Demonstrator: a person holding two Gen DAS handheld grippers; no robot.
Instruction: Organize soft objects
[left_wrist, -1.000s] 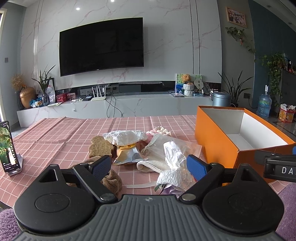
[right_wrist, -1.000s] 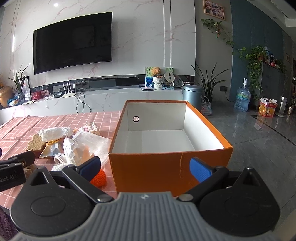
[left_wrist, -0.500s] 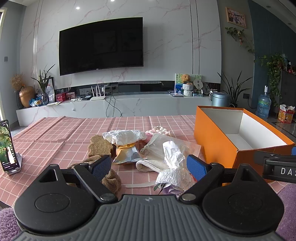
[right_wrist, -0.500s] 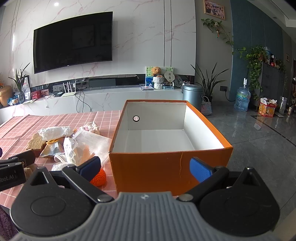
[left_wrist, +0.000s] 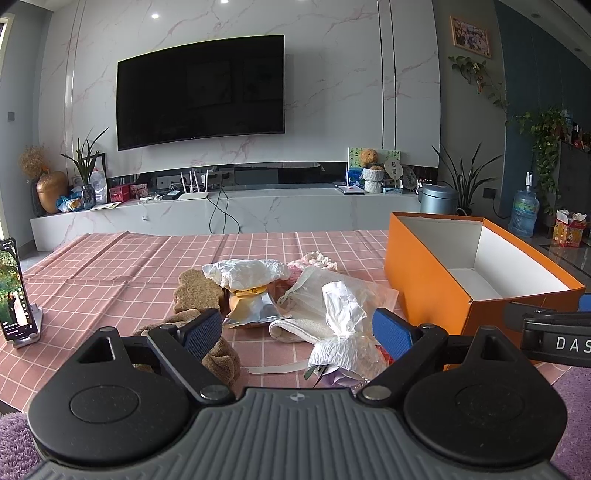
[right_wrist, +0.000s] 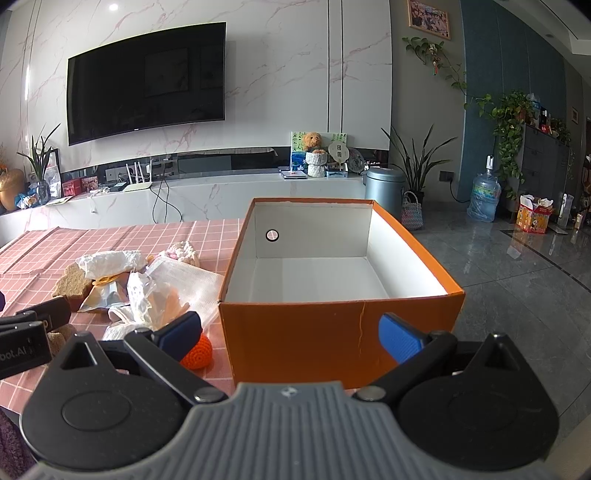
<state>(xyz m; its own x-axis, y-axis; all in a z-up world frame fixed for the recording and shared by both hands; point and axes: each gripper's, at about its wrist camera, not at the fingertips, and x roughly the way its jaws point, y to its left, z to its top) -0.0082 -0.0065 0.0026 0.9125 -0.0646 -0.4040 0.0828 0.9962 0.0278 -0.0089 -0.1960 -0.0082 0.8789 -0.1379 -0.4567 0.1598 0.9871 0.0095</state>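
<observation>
A heap of soft things lies on the pink checked tablecloth: a brown plush toy, a white crumpled bag, a silver foil pouch, a clear plastic bag, a pink knitted piece and an orange crocheted ball. To the right stands an open orange box, white inside with nothing in it. My left gripper is open just before the heap. My right gripper is open in front of the box's near wall.
A phone on a stand sits at the table's left edge. Behind the table runs a marble TV bench under a wall-mounted TV. A grey bin, plants and a water bottle stand on the tiled floor to the right.
</observation>
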